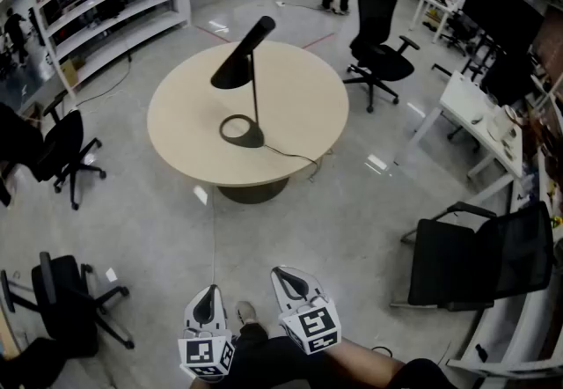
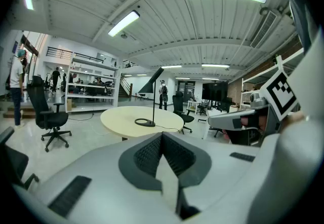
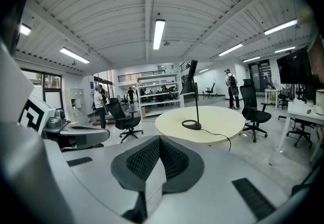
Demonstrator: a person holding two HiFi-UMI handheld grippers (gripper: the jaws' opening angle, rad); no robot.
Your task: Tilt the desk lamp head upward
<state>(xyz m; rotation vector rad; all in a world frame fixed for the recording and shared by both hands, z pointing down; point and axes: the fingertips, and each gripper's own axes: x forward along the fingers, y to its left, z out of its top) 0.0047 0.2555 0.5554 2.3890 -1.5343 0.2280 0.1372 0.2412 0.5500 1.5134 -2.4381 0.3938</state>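
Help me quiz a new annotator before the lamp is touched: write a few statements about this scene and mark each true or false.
1. The black desk lamp stands on the round beige table. True.
2. The lamp's black cone-shaped head opens upward. False: its wide end slopes down toward the tabletop.
3. The left claw is shut on the lamp's stem. False: its jaws are together on nothing, and it is held over the floor, away from the table.
4. A thin black cord runs from the lamp's ring-shaped base to the table's near edge. True.
5. The right claw rests on the tabletop. False: it is beside the left claw, short of the table, its jaws together and empty.
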